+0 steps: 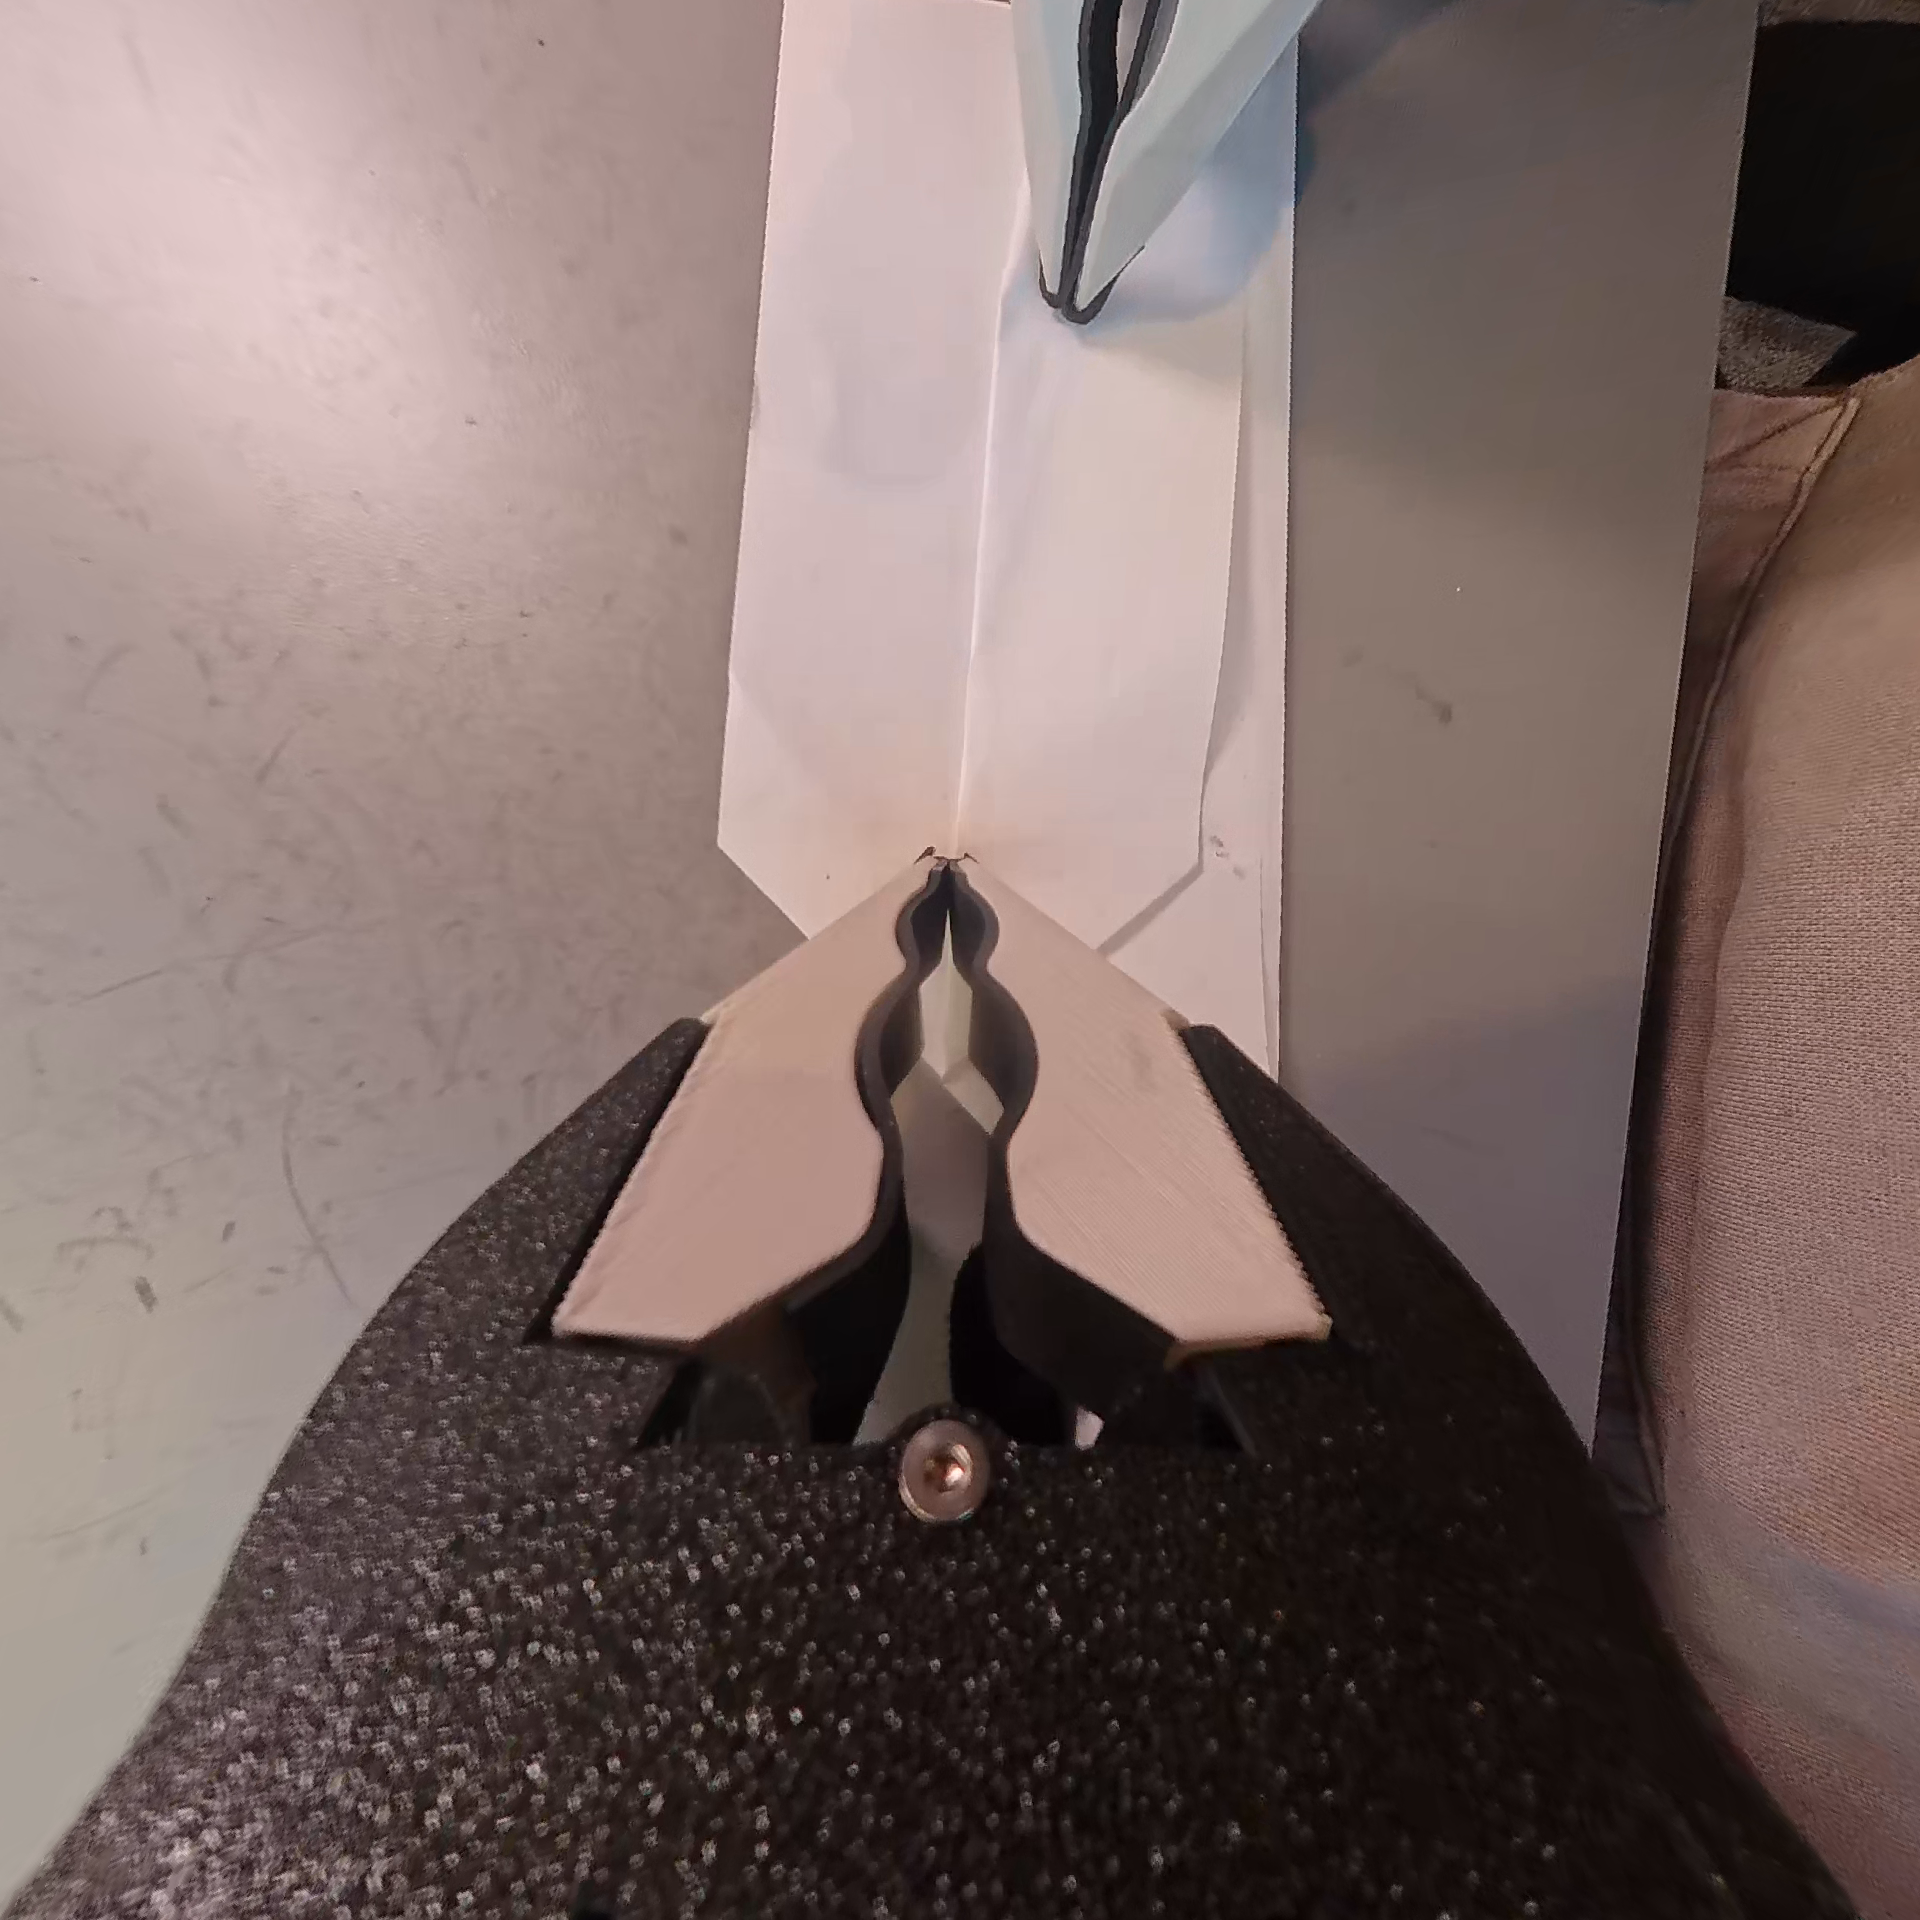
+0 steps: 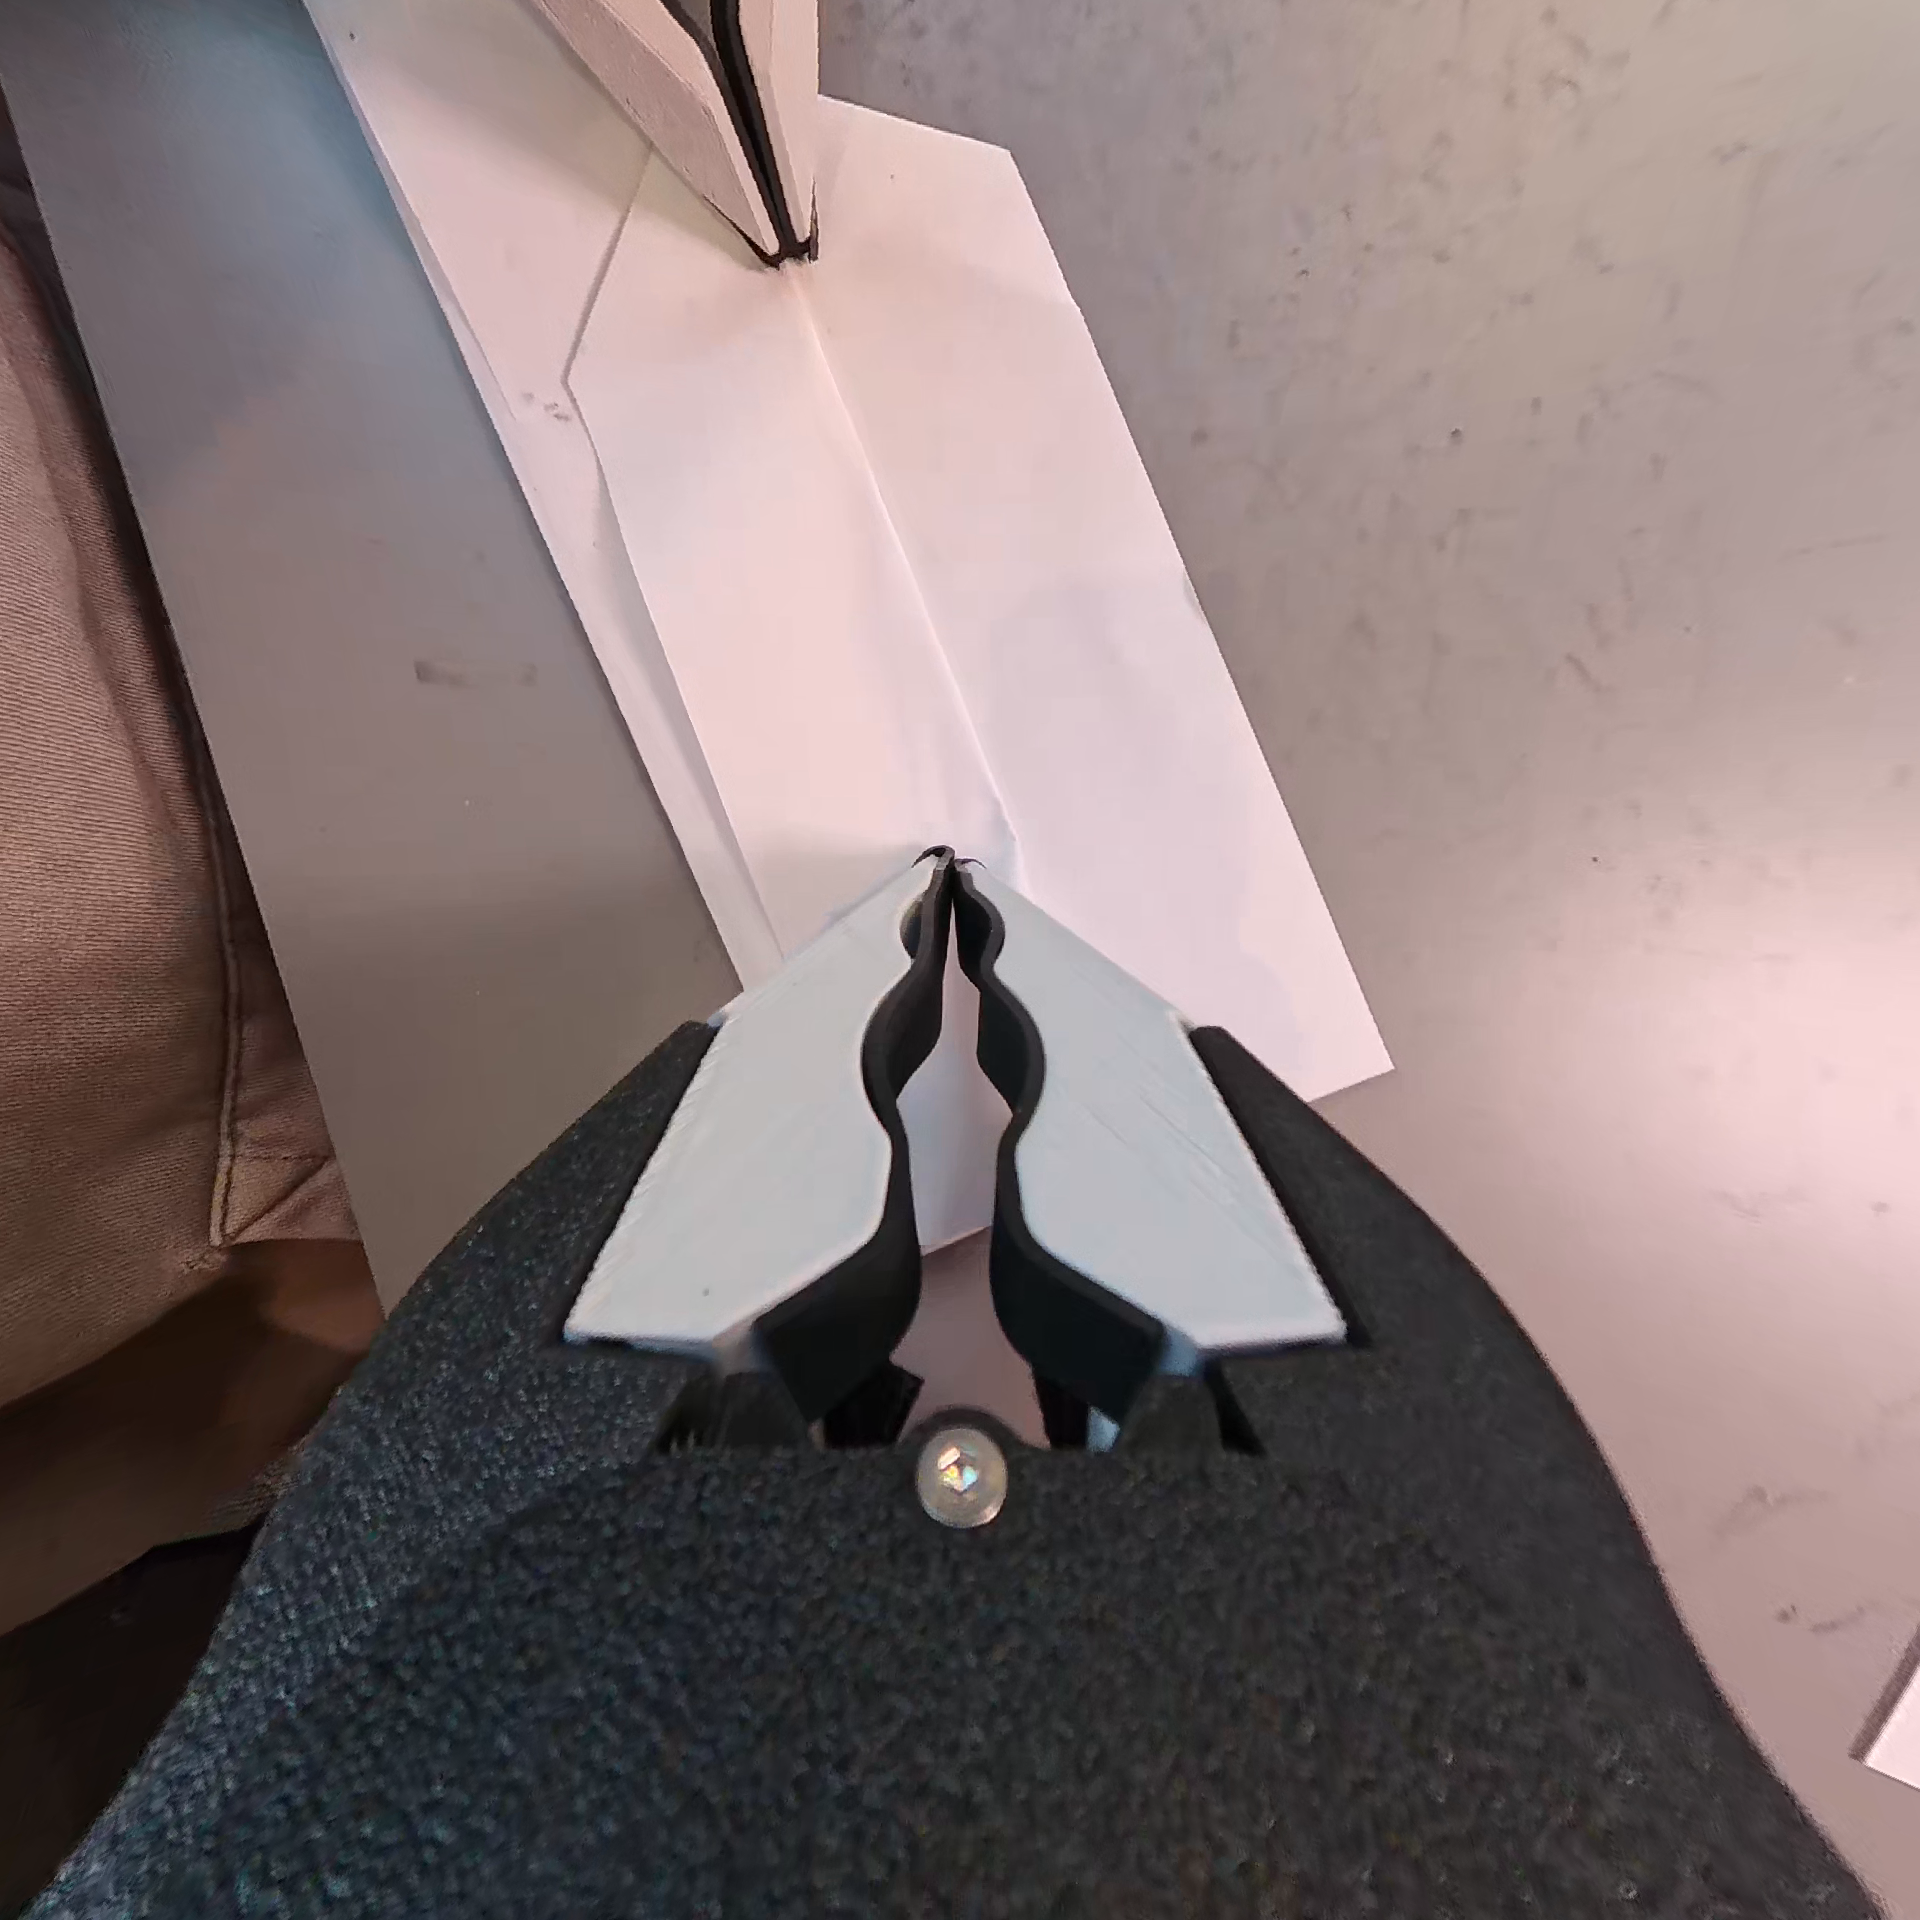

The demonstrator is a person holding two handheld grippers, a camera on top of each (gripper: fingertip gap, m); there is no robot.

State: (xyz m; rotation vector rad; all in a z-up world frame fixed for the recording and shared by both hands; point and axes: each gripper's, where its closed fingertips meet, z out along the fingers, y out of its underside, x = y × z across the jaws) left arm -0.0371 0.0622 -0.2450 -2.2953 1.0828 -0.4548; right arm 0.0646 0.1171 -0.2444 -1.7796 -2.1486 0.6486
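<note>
A folded white paper (image 1: 862,623) lies flat on the grey table (image 1: 312,623), with a centre crease along its length and diagonal folds at one end. My left gripper (image 1: 943,862), with beige fingers, is shut, and its tip rests on the crease at the pointed end. My right gripper (image 2: 943,857), with light blue fingers, is shut, and its tip rests on the crease at the other end of the paper (image 2: 1039,623). Each gripper shows in the other's view: the right gripper (image 1: 1075,307) and the left gripper (image 2: 790,249). Neither clearly pinches the paper.
The paper lies close to the table's front edge (image 1: 1455,623), a smooth grey band. A person's beige clothing (image 1: 1818,935) is just beyond that edge and also shows in the right wrist view (image 2: 94,831). A corner of another white sheet (image 2: 1896,1745) lies at the lower right. There is about 12 cm between the tips of the two grippers.
</note>
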